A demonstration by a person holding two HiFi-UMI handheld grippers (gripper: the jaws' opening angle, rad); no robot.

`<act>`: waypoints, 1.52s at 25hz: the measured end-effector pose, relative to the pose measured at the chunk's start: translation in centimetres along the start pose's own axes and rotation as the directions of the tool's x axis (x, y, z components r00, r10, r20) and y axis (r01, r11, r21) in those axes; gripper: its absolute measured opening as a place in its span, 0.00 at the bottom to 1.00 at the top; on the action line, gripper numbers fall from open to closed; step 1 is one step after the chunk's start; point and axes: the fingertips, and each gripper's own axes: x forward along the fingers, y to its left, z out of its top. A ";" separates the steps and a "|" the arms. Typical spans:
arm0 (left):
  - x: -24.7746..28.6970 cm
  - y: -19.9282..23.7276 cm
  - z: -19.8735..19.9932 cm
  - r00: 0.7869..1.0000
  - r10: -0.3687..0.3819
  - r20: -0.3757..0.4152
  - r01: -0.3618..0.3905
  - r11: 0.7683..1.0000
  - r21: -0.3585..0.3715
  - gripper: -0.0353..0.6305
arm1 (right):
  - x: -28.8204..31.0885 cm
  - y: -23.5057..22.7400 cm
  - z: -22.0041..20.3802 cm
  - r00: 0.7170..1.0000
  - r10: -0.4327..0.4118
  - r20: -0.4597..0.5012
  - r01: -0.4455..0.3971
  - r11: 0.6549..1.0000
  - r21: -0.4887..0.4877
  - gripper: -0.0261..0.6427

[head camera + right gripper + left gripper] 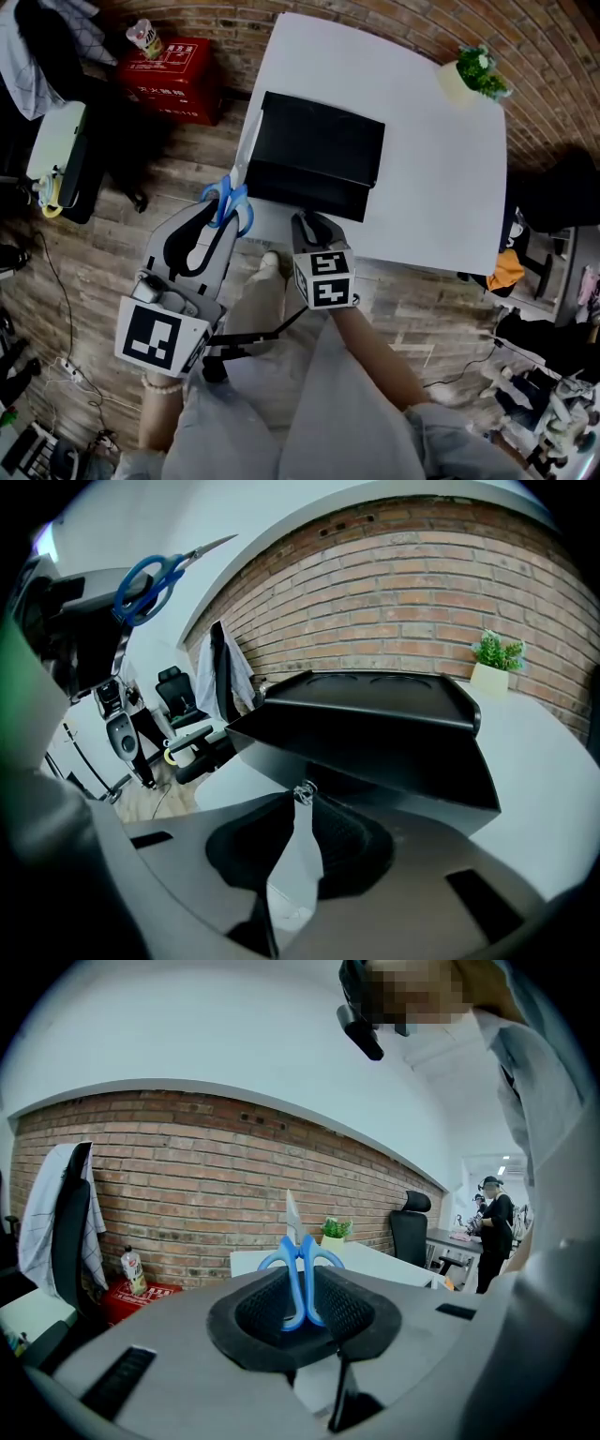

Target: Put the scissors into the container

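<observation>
The left gripper (225,204) was clamped on the blue handles of the scissors (236,173), their blades pointing out over the left edge of the white table (431,169). Just right, the black container (323,141) sat on the table. At its near wall, the right gripper (314,225) was pinched narrow on a small metal ring (303,792).

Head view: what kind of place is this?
Probably an office or shared workroom, going by the bare brick wall, a white table with a small potted plant, and a black office chair near more desks.
</observation>
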 end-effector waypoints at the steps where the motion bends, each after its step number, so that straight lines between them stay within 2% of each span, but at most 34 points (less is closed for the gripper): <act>1: -0.1 0.1 0.0 1.000 0.003 -0.003 -0.003 1.000 0.006 0.20 | -0.2 0.2 -0.1 1.000 0.003 -0.002 -0.003 1.000 -0.001 0.16; 8: -0.4 0.2 0.0 1.000 -0.006 0.011 0.006 1.000 0.020 0.20 | -1.3 1.0 -1.6 0.999 0.017 -0.027 -0.017 1.000 -0.010 0.16; 20: -0.3 -0.1 -0.2 1.000 -0.019 0.010 0.019 1.000 -0.003 0.20 | -2.7 2.2 -3.9 0.996 0.041 -0.073 -0.041 0.999 0.003 0.16; 28: 0.2 -0.8 0.0 1.000 -0.020 0.012 0.021 1.000 -0.001 0.20 | -2.8 1.9 -4.1 0.996 0.067 -0.051 -0.066 0.998 0.022 0.16; 34: 0.4 -1.0 0.3 1.000 -0.010 0.012 0.010 1.000 0.016 0.20 | -3.0 2.5 -4.0 0.990 0.136 -0.045 -0.136 0.991 0.020 0.16; 38: 0.6 -1.3 1.0 1.000 -0.013 0.026 0.013 1.000 0.025 0.20 | -4.0 2.2 -3.5 0.990 0.133 -0.036 -0.133 0.991 -0.002 0.16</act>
